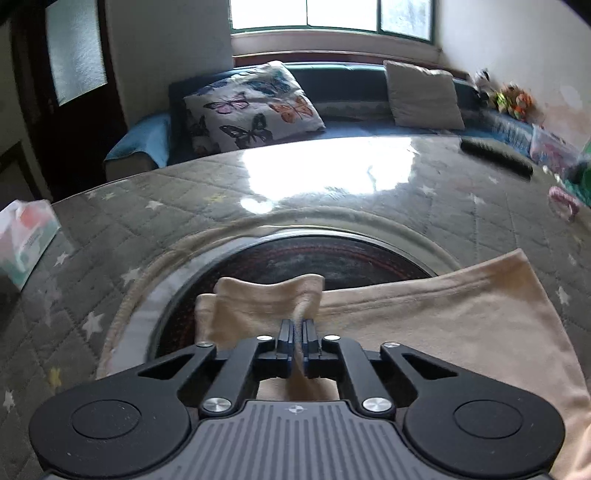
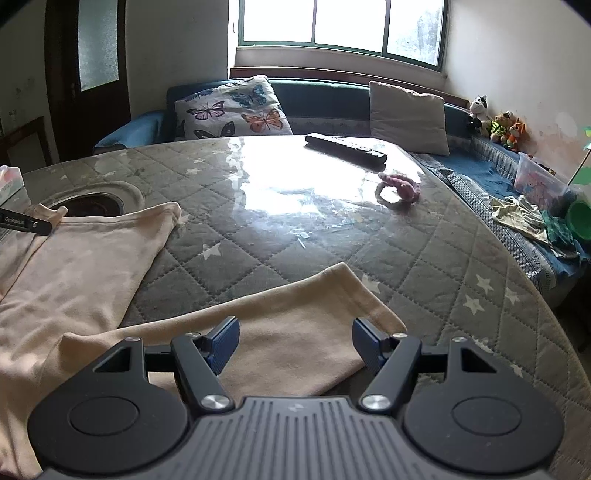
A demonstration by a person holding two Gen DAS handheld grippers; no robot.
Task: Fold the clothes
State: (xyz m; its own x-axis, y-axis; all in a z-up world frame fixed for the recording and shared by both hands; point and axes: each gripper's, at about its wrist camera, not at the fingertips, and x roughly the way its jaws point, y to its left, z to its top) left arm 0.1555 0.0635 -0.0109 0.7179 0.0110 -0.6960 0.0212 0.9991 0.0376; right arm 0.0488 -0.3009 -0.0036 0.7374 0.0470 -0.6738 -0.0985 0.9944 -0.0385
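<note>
We see the left gripper (image 1: 298, 325) clamped on the beige garment's (image 1: 443, 332) bunched edge; the right gripper (image 2: 293, 341) hovers spread wide just above its sleeve (image 2: 306, 314).

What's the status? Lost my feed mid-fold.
Left claw shut on beige shirt near the collar. Right claw open over a sleeve end. Remote and pink hair tie farther off, not in the way.

Both wrist fisheyes look low and forward across the quilted table (image 2: 332, 229) toward the sofa (image 1: 343, 79) and window (image 2: 340, 22), the left close over the beige garment (image 1: 443, 325), sharing it with the right.
</note>
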